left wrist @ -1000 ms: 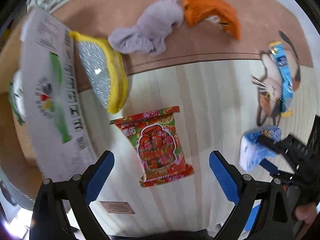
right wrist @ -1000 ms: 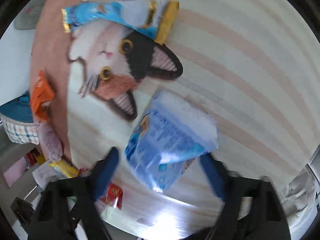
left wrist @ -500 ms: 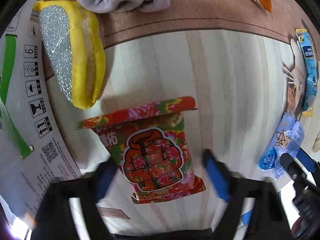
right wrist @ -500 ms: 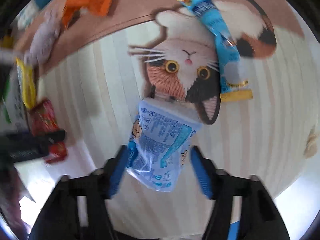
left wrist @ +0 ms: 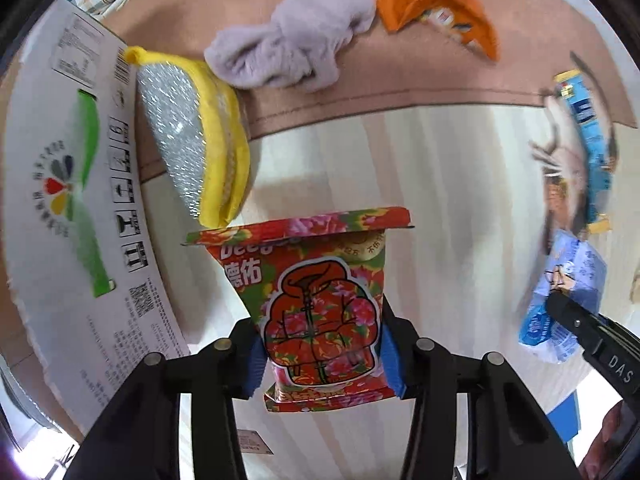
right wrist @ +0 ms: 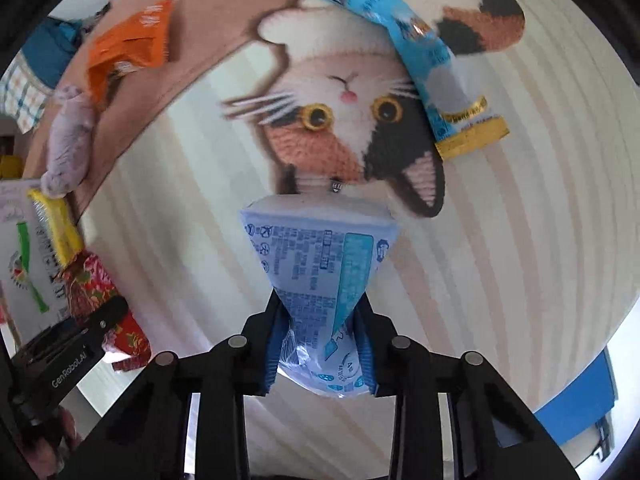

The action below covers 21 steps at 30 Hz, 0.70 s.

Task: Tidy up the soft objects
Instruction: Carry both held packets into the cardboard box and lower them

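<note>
My left gripper is shut on a red floral tissue pack, its blue pads pressing both sides of the pack's lower half. My right gripper is shut on a pale blue tissue pack, squeezed narrow between the pads. The blue pack also shows at the right of the left wrist view, the red pack at the left of the right wrist view. Both packs are over a striped cream mat.
A yellow-edged silver pouch leans on a white cardboard box. A lilac plush and an orange packet lie on the mat's brown border. A long blue packet lies across the mat's cat picture.
My left gripper moved in around the red pack and shut on it. My right gripper closed tighter on the blue pack and turned to face the cat picture.
</note>
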Available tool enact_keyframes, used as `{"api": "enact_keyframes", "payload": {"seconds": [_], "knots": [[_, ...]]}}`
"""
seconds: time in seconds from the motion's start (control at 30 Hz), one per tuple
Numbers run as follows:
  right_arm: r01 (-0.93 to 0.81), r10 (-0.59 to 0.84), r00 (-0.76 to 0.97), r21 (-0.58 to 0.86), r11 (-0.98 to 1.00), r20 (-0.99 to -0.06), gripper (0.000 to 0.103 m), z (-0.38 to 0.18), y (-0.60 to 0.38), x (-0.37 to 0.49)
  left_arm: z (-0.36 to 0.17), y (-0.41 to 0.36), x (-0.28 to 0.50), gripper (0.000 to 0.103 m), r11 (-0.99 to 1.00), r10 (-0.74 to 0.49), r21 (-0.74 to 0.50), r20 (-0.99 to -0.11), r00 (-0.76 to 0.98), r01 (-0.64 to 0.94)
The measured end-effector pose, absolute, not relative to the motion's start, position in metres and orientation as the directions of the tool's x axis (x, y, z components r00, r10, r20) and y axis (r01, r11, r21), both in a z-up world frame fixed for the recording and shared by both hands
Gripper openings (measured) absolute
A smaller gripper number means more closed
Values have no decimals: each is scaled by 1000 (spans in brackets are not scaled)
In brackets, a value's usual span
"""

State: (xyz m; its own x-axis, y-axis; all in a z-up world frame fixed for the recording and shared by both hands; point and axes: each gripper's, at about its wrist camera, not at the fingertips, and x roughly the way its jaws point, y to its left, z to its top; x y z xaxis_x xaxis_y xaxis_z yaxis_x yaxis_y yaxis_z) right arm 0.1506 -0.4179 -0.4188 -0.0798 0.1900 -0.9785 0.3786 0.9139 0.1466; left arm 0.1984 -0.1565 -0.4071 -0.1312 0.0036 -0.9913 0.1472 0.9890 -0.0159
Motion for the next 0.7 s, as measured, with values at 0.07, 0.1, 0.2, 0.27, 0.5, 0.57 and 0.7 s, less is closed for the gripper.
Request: {"api": "enact_keyframes", "payload": {"seconds": [0.07, 0.1, 0.2, 0.27, 0.5, 0.57, 0.7], "knots": [[357, 197, -52, 166, 919, -979, 33, -402, -404, 157, -387, -152, 197, 43, 988, -28, -42, -995, -94, 150], [338, 209, -30, 187, 922, -977, 33, -390, -404, 155, -378, -150, 196, 43, 987, -44, -55, -996, -80, 149], [259, 225, 41, 228, 939, -974, 33, -344, -374, 161, -339, -128, 193, 43, 984, -107, -110, -994, -27, 139], [213, 240, 74, 251, 944, -968, 33, -316, -356, 167, -307, -105, 197, 43, 981, -150, -147, -988, 18, 128], [-19, 327, 175, 329, 944, -929, 33, -212, -228, 211, -196, 0, 239, 43, 985, -170, -162, -967, 192, 59], [-78, 344, 168, 335, 939, -924, 33, -203, -183, 218, -181, 35, 243, 43, 990, -142, -139, -966, 217, 28], [-164, 340, 122, 319, 934, -933, 33, -210, -87, 232, -182, 106, 245, 43, 998, -46, -54, -973, 228, -29]]}}
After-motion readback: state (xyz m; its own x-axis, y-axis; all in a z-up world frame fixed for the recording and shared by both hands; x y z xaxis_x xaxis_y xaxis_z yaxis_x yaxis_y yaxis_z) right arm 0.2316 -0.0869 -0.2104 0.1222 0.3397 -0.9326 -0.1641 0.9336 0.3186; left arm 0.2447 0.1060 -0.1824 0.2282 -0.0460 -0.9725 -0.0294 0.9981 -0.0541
